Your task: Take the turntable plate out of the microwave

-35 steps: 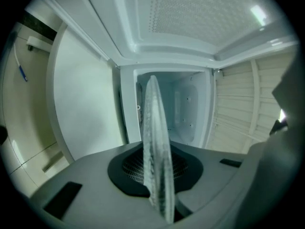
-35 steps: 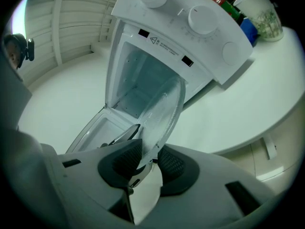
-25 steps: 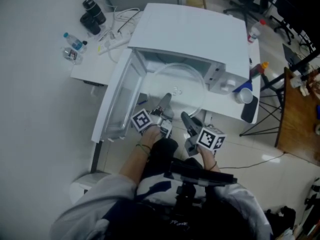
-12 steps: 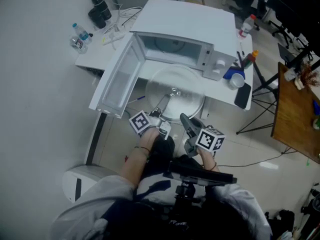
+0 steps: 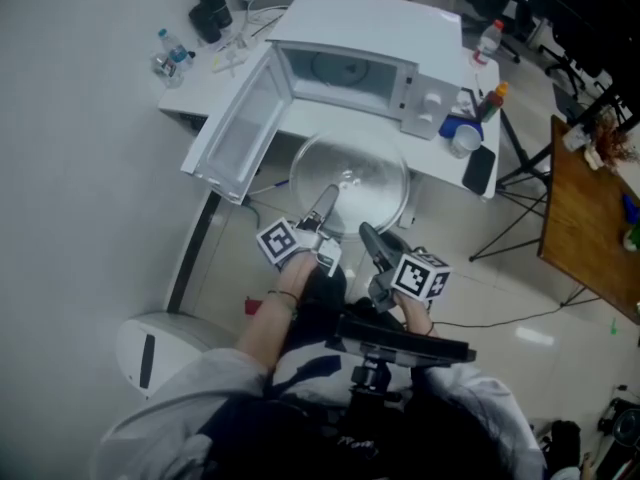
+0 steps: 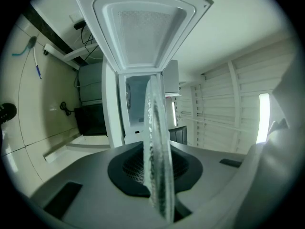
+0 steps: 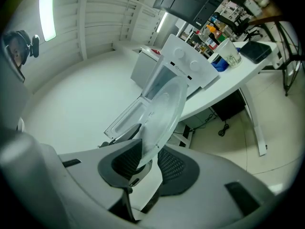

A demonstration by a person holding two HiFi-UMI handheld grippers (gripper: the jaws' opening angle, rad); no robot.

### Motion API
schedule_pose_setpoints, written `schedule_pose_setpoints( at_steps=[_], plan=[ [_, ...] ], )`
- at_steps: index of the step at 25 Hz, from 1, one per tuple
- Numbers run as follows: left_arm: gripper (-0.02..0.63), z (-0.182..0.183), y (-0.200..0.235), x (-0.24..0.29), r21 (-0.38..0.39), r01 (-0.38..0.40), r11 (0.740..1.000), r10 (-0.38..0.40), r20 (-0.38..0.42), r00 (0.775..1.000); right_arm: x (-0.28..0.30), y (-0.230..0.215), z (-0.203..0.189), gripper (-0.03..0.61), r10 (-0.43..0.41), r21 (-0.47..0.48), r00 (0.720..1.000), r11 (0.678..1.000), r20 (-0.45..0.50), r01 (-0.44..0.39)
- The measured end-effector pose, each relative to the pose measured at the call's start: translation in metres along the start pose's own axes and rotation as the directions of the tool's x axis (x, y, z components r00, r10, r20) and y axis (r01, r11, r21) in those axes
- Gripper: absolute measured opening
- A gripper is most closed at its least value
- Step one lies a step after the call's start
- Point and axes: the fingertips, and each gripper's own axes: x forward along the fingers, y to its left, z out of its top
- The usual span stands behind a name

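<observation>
The round clear glass turntable plate (image 5: 350,183) hangs outside the white microwave (image 5: 365,28), in front of the table edge and roughly level. My left gripper (image 5: 326,208) is shut on its near left rim and my right gripper (image 5: 371,236) is shut on its near right rim. In the left gripper view the plate (image 6: 156,128) runs edge-on between the dark pads of the left gripper (image 6: 158,178). In the right gripper view the plate (image 7: 165,106) slants up out of the right gripper (image 7: 147,162). The microwave door (image 5: 240,118) stands wide open to the left, and the cavity (image 5: 345,73) holds no plate.
The white table (image 5: 430,173) carries a blue and a white cup (image 5: 460,136), a black phone (image 5: 478,168) and an orange-capped bottle (image 5: 493,98) right of the microwave. Water bottles (image 5: 170,56) and a black item (image 5: 211,13) sit at its left. A wooden desk (image 5: 590,218) stands right, a white bin (image 5: 150,348) lower left.
Both grippers have drawn back toward me with the plate. It was half inside the microwave a second ago and now hangs fully out, past the table's front edge.
</observation>
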Motion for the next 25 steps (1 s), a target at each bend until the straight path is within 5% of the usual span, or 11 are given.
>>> schedule_pose_setpoints(
  at_steps=[25],
  plan=[
    [0.043,0.002,-0.034,-0.034,0.045,0.031,0.999,-0.032,0.042,0.999,-0.011,0.038,-0.016,0.104,0.076,-0.043,0.997,0.996,-0.009,-0.076]
  ],
)
